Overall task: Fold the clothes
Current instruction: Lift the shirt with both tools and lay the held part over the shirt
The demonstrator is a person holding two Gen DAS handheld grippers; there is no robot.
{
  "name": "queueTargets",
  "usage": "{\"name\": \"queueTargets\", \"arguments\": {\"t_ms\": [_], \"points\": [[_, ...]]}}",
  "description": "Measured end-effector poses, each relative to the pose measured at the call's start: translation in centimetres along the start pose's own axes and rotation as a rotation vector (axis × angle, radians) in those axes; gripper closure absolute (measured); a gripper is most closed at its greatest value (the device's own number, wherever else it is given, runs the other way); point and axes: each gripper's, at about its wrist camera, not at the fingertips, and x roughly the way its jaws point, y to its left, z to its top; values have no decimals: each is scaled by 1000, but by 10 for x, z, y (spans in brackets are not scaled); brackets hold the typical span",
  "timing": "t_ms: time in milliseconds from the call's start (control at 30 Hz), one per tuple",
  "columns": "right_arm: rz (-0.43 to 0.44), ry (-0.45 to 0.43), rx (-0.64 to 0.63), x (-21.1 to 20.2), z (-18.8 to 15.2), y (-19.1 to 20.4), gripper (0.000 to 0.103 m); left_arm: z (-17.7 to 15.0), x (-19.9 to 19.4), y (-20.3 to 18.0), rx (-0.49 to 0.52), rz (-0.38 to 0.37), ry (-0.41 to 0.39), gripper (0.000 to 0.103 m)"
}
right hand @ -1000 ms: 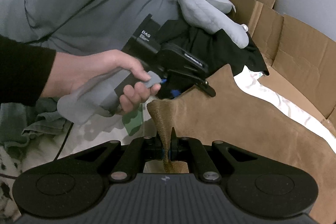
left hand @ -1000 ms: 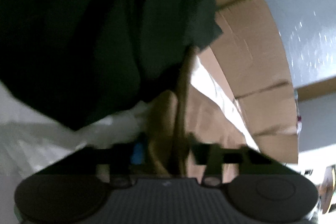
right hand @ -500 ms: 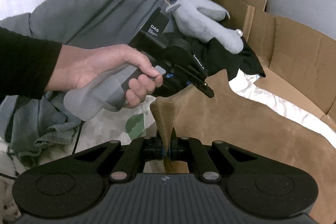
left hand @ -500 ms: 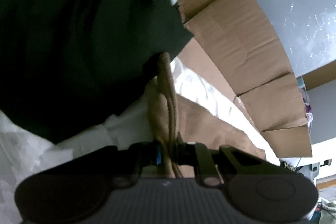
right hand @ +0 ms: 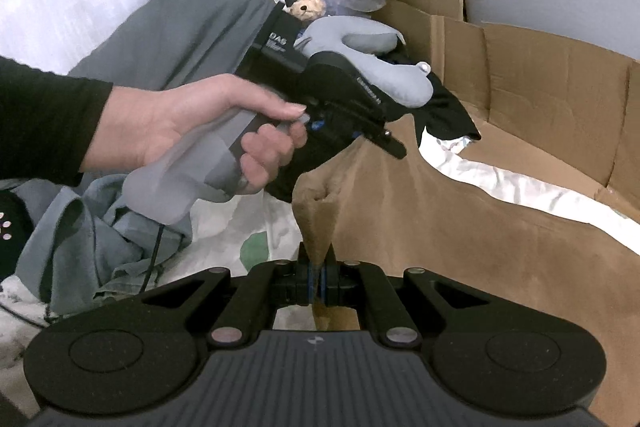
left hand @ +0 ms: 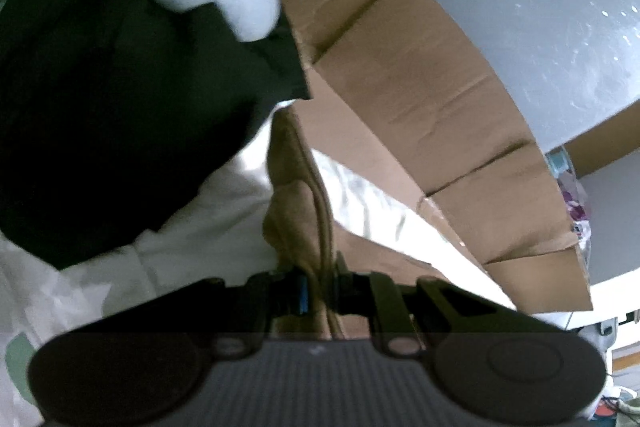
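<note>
The left gripper [left hand: 320, 291] was clamped on a bunched edge of the tan suede-like garment [right hand: 460, 227], and the right gripper [right hand: 318, 281] pinched a gathered corner of the same piece. The garment hung lifted between them above the white patterned bedsheet [right hand: 224, 227], its long axis running away to the right alongside the cardboard box [right hand: 560, 95]. A black garment [left hand: 120, 115] lay under the grey plush toy [right hand: 360, 43].
</note>
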Motion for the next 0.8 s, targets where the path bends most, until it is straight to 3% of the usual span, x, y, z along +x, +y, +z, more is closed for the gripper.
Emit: {"name": "queueTargets", "arguments": {"t_ms": [433, 800], "points": [[54, -90, 57, -52, -12, -47, 102, 2, 9, -66, 71, -2, 18, 92], [50, -149, 108, -87, -39, -78, 102, -16, 24, -115, 92, 22, -31, 92]]}}
